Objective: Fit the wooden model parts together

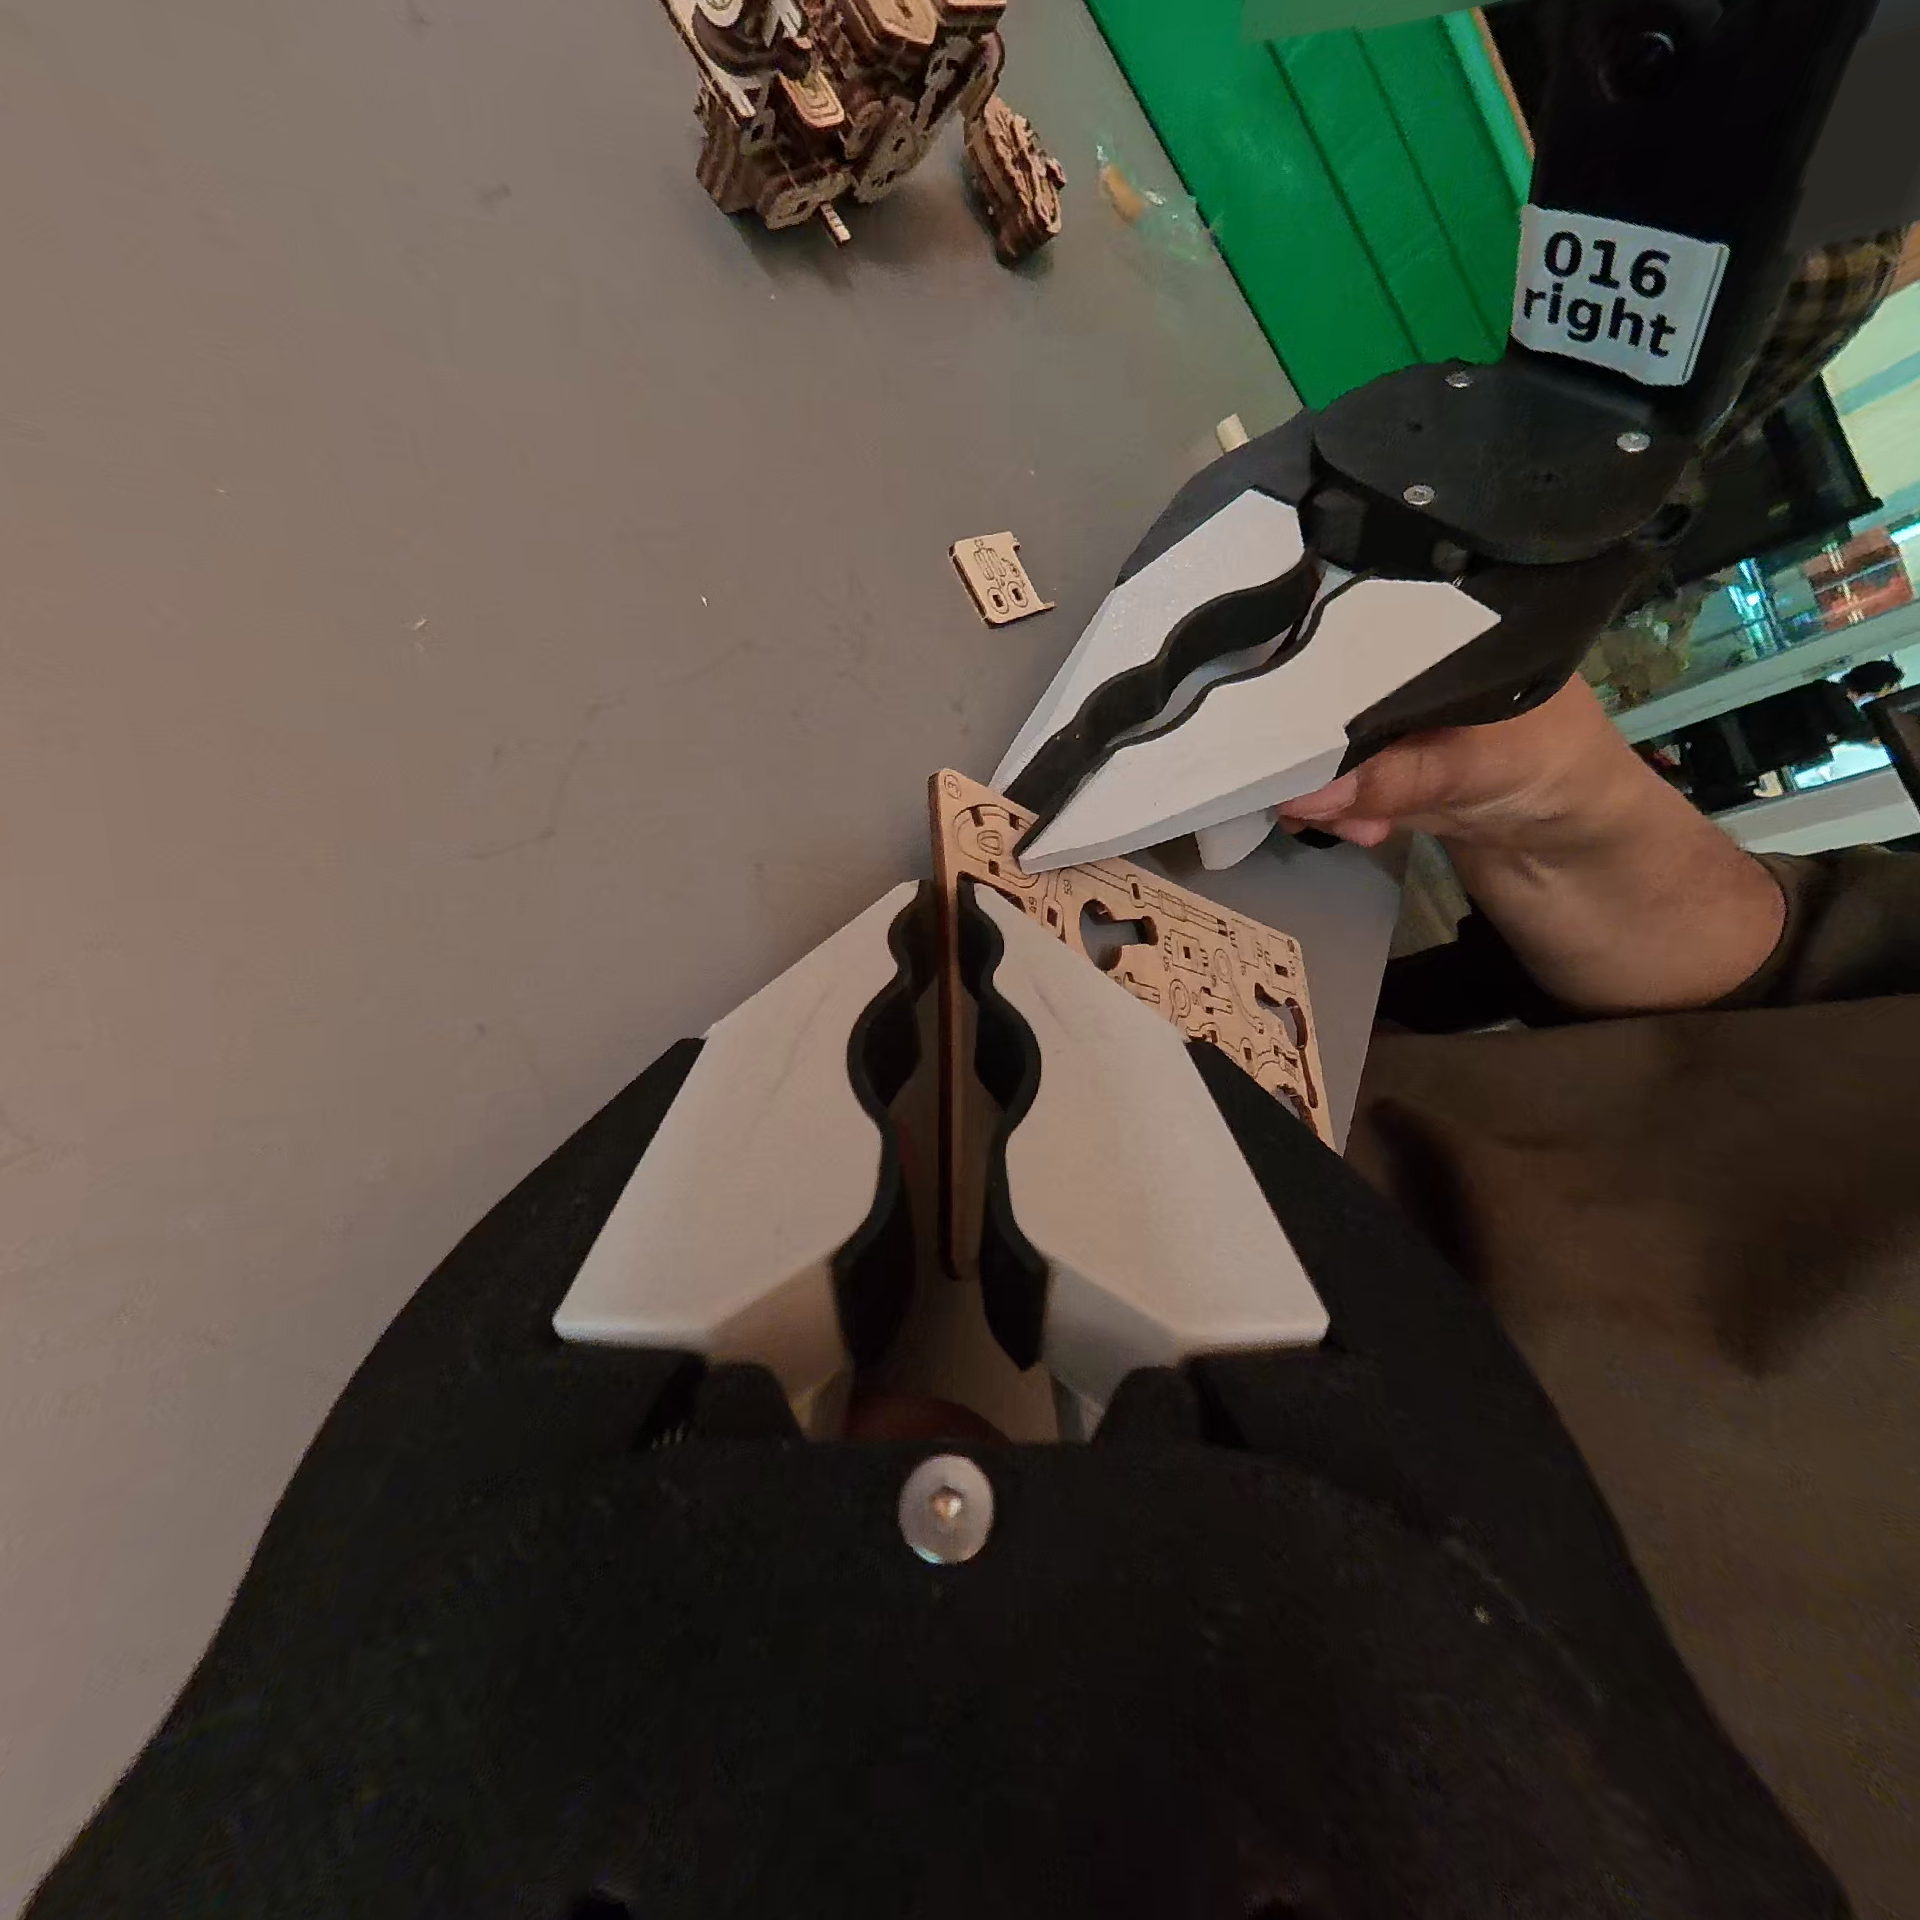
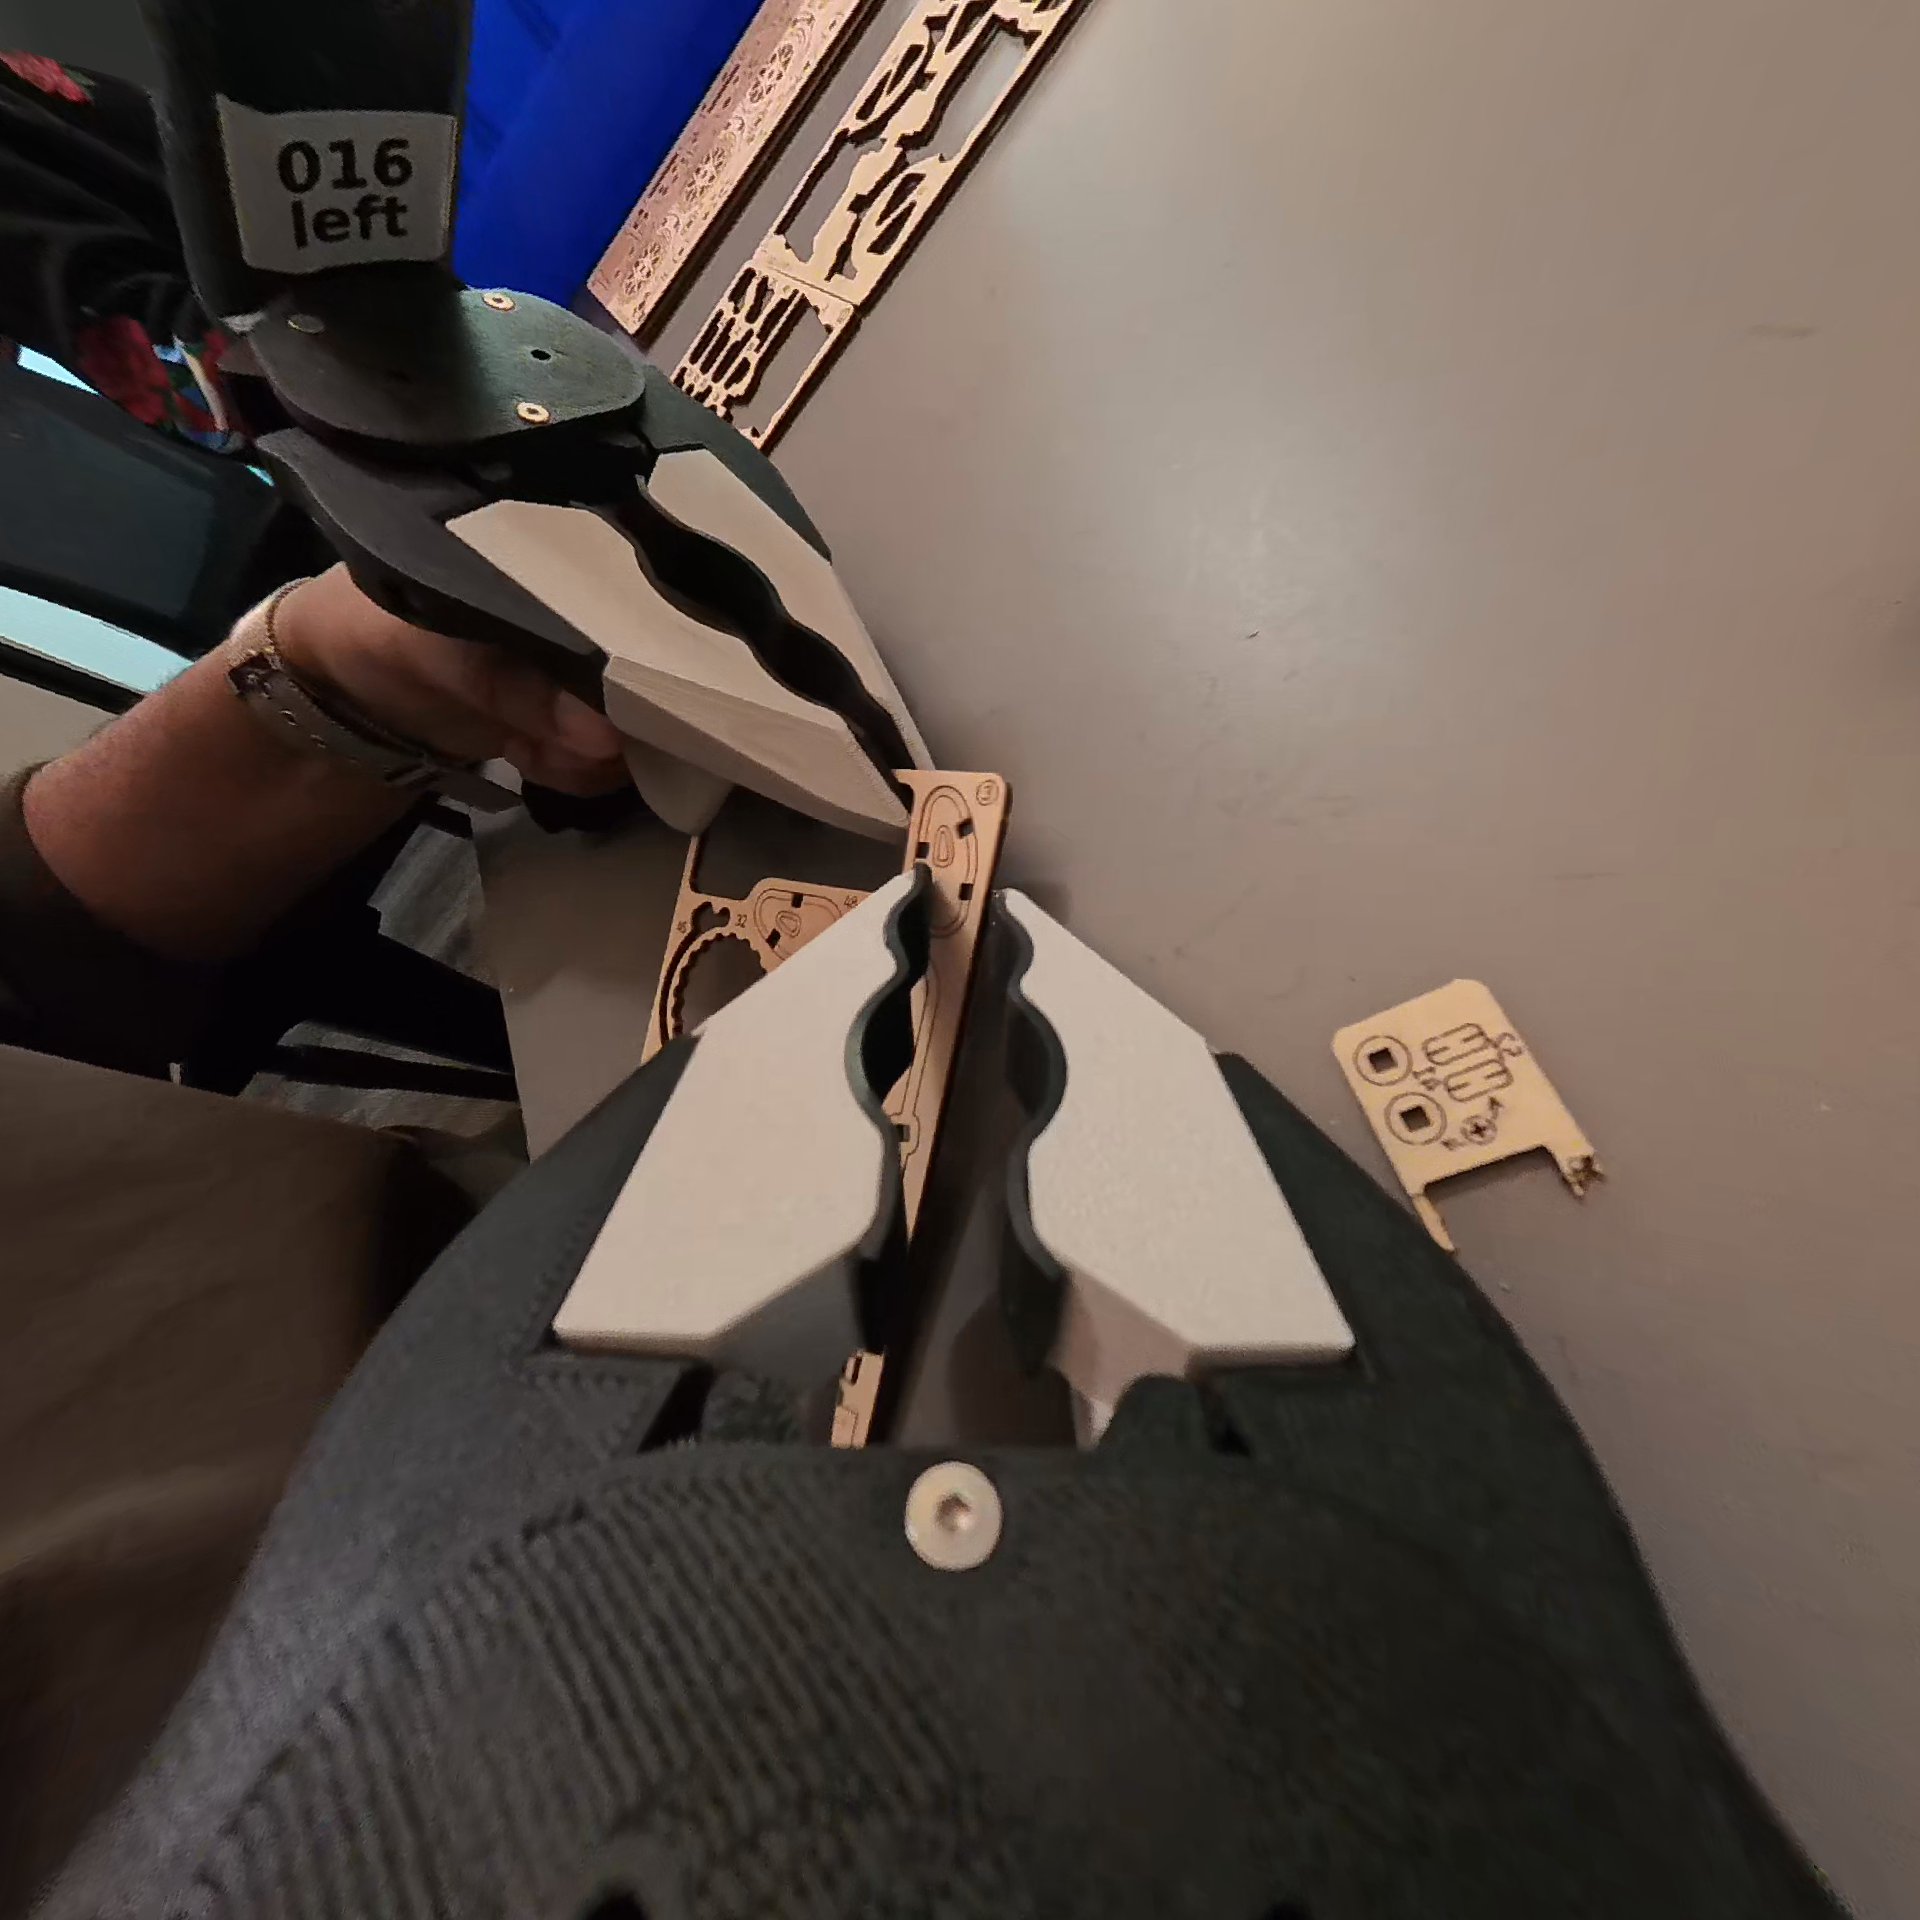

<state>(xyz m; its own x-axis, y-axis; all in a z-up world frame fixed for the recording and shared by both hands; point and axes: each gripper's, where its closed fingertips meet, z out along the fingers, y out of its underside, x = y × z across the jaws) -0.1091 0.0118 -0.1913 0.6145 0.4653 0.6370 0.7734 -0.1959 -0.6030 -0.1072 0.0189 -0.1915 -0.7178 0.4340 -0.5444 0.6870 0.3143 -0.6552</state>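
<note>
Both claws are clamped on one thin laser-cut wooden parts sheet, held edge-up above the grey table. The left claw grips the sheet's edge between its wavy black pads, with the sheet running back along the gap toward the claw's base. The right claw pinches the sheet's upper corner just ahead of the left claw's tips, so the two grips sit nearly touching. The step in hand appears to be freeing a part from the sheet. To do it well, hold the left claw rigid as the anchor and let the right claw flex only the small part it pinches, in short motions, so the thin ply does not split. A loose small wooden piece lies on the table to the right of the right claw; the partly built wooden model stands well ahead of the left claw.
</note>
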